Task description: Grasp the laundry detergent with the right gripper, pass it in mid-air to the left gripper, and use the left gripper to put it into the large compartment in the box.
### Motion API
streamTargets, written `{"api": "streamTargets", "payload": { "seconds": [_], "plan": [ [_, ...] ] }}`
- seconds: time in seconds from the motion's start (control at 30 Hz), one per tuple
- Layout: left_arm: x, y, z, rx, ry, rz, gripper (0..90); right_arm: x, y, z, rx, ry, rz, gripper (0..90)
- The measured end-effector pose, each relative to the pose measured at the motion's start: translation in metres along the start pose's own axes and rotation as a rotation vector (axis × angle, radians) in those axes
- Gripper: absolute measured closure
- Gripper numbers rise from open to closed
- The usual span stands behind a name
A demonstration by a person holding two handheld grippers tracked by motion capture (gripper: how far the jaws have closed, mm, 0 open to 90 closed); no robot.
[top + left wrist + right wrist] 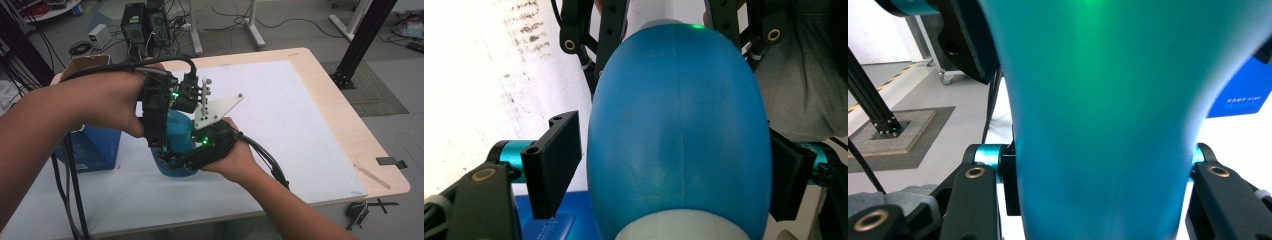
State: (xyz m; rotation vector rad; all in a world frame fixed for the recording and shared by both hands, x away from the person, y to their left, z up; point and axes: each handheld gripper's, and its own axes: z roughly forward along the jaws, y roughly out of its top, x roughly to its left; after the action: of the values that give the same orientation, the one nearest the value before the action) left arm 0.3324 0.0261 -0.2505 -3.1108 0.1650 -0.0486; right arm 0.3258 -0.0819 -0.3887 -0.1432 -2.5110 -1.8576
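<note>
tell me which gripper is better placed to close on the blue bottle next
Left. The left gripper has the blue bottle between its open pads, with a gap on one side. The right gripper is already clamped on it.

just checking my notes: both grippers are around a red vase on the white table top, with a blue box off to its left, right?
Not quite: the vase is blue, not red, as the high view shows. The rest holds. The left gripper and the right gripper both have it between their jaws, it stands on the white table top, and a blue box sits to its left.
</note>
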Motion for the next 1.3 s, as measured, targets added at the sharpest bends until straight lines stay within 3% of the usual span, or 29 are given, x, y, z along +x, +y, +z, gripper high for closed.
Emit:
{"api": "streamTargets", "payload": {
  "seconds": [1.3],
  "plan": [
    [-0.0026,0.0009,0.0018,0.007,0.005,-0.018,36.3,-0.0011,-0.0007,0.0015,0.011,0.004,0.006,46.2]
  ]
}}
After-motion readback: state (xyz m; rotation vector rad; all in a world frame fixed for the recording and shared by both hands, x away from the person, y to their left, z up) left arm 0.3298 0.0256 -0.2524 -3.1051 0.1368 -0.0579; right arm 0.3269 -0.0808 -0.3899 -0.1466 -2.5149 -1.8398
